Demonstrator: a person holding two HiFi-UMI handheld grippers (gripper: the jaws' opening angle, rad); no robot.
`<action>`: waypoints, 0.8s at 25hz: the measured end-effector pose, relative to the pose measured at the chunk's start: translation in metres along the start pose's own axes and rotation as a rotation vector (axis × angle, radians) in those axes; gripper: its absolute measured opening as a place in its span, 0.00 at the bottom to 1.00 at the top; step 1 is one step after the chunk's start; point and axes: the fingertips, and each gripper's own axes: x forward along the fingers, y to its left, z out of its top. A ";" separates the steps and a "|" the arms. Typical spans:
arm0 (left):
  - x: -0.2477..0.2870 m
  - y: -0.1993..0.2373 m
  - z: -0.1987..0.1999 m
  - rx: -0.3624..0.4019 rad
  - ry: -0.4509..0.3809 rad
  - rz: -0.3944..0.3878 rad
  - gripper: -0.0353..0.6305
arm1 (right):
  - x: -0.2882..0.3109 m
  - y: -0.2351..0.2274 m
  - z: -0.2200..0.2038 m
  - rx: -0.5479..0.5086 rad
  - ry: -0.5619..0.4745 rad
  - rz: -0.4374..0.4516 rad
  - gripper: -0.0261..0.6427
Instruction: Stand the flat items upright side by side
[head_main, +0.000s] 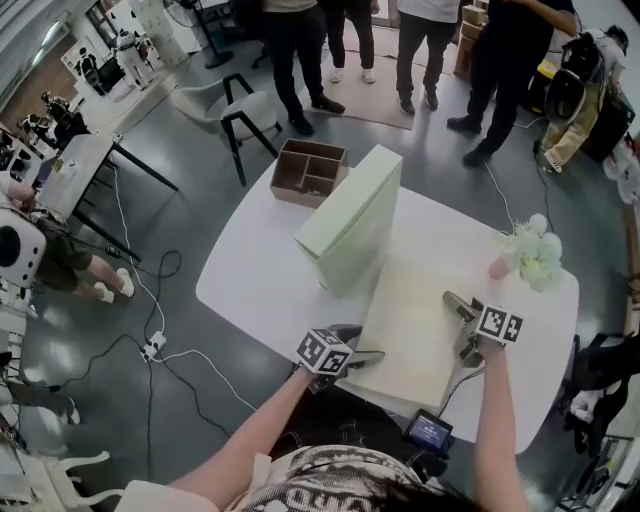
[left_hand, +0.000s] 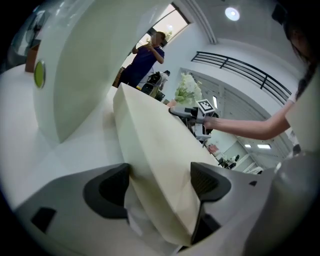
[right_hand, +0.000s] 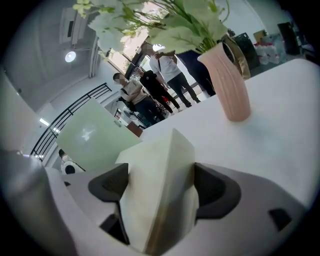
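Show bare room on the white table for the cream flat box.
Bare: white table left of the upright pale-green flat box; also between it and the pink ribbed vase. Crowded: the near edge, where left gripper and right gripper hold the cream flat box.

Pale green box (head_main: 350, 225), cream box (head_main: 410, 325), white table (head_main: 260, 270), pink ribbed vase (right_hand: 227, 82), brown tray (head_main: 297, 190)

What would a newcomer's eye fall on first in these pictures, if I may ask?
Probably the pale green box standing upright on the white table. Just before it, the left gripper and right gripper both clamp a large cream box. A pink vase of flowers stands to the right.
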 end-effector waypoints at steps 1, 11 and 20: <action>-0.001 -0.002 0.002 0.031 0.005 -0.002 0.63 | -0.005 0.004 0.002 -0.011 -0.019 0.001 0.66; -0.008 -0.030 0.031 0.382 0.012 -0.001 0.65 | -0.092 0.056 0.030 -0.201 -0.297 -0.043 0.66; -0.004 -0.045 0.061 0.688 0.027 -0.002 0.65 | -0.165 0.097 0.034 -0.337 -0.475 -0.146 0.66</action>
